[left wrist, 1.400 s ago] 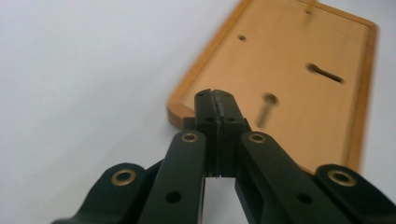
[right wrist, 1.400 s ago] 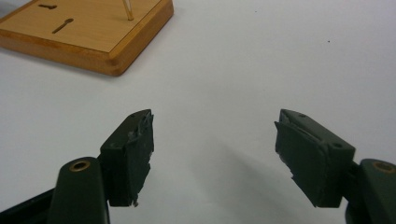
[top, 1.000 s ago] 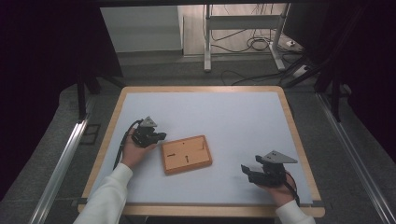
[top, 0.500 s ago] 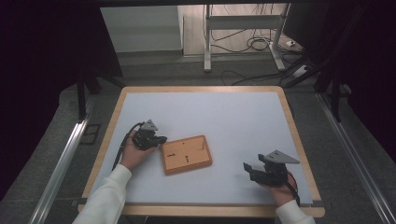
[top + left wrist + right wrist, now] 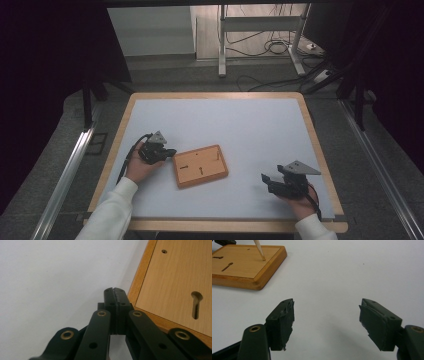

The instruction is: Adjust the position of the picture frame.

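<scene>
The wooden board (image 5: 200,166) lies flat near the middle of the white bench (image 5: 240,125), slightly turned, with keyhole slots cut in its face and a thin wooden peg (image 5: 259,250) standing in a hole near its far right edge. The left claw (image 5: 169,152) sits just beside the board's left edge; in the left gripper view its jaws are pressed together with nothing between them, the tips close to the raised rim, though whether they touch the rim is hard to tell. The work seems to be nudging or steadying the board, so the left claw should stay low and meet the rim squarely, pushing gently so the peg does not topple. The right claw (image 5: 265,178) rests well apart to the right, jaws spread wide and empty, pointing toward the board.
</scene>
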A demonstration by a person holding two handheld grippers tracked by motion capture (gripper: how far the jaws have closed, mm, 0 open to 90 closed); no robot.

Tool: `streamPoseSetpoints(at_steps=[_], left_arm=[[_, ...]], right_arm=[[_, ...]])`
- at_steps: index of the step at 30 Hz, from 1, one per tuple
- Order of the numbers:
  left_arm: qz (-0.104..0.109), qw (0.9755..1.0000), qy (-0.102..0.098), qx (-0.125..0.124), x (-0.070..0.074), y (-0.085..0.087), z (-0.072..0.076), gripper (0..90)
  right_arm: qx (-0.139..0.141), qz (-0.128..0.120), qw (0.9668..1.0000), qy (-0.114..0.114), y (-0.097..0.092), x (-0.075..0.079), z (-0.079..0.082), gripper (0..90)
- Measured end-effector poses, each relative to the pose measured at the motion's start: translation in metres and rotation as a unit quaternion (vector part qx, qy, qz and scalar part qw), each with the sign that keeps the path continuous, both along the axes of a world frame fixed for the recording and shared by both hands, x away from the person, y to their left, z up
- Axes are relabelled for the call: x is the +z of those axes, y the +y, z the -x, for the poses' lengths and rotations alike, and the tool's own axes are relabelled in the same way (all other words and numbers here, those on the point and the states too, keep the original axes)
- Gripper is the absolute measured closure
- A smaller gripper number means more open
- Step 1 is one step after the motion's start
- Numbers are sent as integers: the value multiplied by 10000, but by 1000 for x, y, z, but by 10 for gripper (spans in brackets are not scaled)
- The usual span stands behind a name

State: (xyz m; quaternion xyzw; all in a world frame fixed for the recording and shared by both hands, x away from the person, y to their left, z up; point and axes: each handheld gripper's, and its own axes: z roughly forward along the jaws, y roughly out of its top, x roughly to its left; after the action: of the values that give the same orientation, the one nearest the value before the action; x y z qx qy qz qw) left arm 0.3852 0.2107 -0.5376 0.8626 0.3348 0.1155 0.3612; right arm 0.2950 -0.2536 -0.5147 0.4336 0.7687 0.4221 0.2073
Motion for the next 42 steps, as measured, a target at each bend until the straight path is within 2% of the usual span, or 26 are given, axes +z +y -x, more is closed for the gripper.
streamPoseSetpoints(at_steps=[6, 9, 15, 21, 34, 42], left_arm=[[29, 9998, 107, -155, 0, 1, 2, 900], [76, 9995, 165, -253, 0, -1, 8, 900], [-30, 9987, 255, -451, 0, -6, 19, 900], [-95, 9976, 249, -647, 1, -14, 32, 900], [-149, 9935, 264, -1098, 3, -35, 54, 900], [-267, 9887, 262, -1448, 6, -53, 70, 900]], right_arm=[[3, 16, 10000, 27, 0, -1, -1, 282], [0, 26, 10000, 39, 0, -1, -1, 282], [-3, 38, 10000, 56, -1, -1, -1, 282], [-18, 13, 10000, 40, -2, -1, -1, 282], [-11, 23, 10000, 61, -1, -1, -1, 282], [-7, 32, 10000, 77, -1, -2, -2, 282]])
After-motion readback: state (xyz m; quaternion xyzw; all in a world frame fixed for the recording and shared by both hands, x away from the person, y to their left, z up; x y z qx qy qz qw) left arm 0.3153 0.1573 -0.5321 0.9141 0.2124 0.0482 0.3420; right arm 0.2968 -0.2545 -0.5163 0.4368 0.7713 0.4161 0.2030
